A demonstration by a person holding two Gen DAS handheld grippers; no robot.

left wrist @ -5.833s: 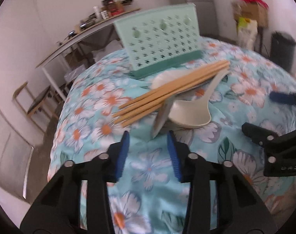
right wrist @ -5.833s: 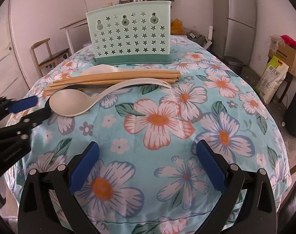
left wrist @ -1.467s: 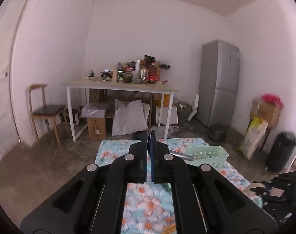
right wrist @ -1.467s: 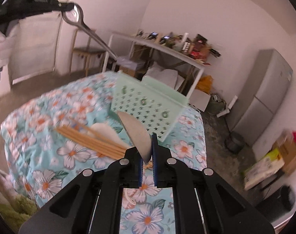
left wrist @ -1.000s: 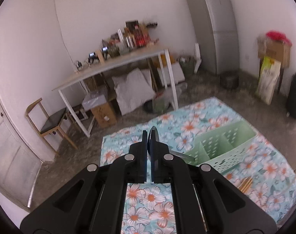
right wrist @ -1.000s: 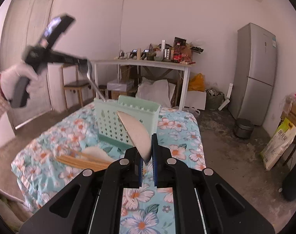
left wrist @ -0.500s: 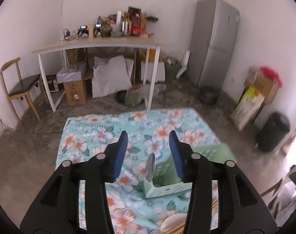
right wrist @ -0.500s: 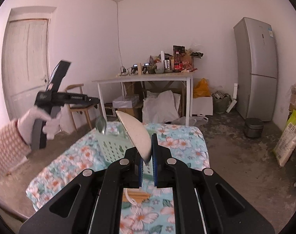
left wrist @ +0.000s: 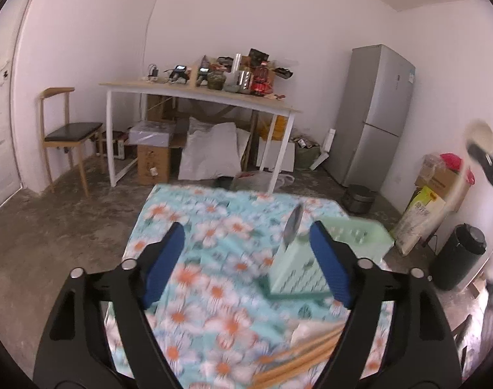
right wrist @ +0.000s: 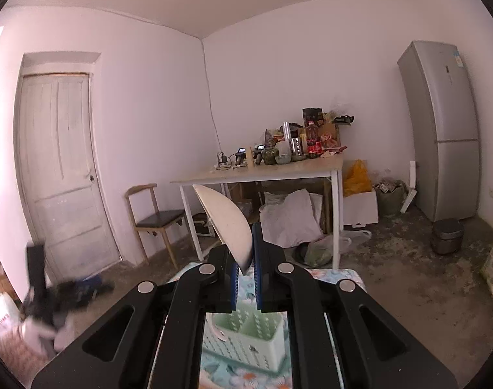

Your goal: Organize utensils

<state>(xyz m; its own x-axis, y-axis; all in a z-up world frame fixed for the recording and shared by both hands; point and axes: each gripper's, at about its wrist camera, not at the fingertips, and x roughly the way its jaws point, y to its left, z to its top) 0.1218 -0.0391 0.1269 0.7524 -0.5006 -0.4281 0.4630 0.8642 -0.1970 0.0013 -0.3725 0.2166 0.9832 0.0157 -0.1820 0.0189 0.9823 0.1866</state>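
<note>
My left gripper (left wrist: 246, 259) hangs over the floral table (left wrist: 194, 278), its jaws opening wide, and the pads touch nothing. Beyond it a metal spoon (left wrist: 293, 223) stands bowl-up in the mint green caddy (left wrist: 295, 275). Wooden chopsticks (left wrist: 298, 359) lie on a white spoon (left wrist: 303, 330) at the near right. My right gripper (right wrist: 245, 278) is shut on a cream spoon (right wrist: 227, 223), held high with its handle hanging over the caddy (right wrist: 246, 337). The left wrist view shows that gripper (left wrist: 476, 150) and spoon (left wrist: 480, 134) at the far right.
Behind the floral table stand a cluttered white desk (left wrist: 198, 94), a wooden chair (left wrist: 68, 129) and a grey fridge (left wrist: 376, 113). A black bin (left wrist: 457, 253) and bags sit on the floor at the right. A gloved hand (right wrist: 35, 334) shows blurred at the lower left.
The left gripper let go of the metal spoon, which now stands in the caddy, then spread its jaws and drew back. The right gripper rose with the cream spoon.
</note>
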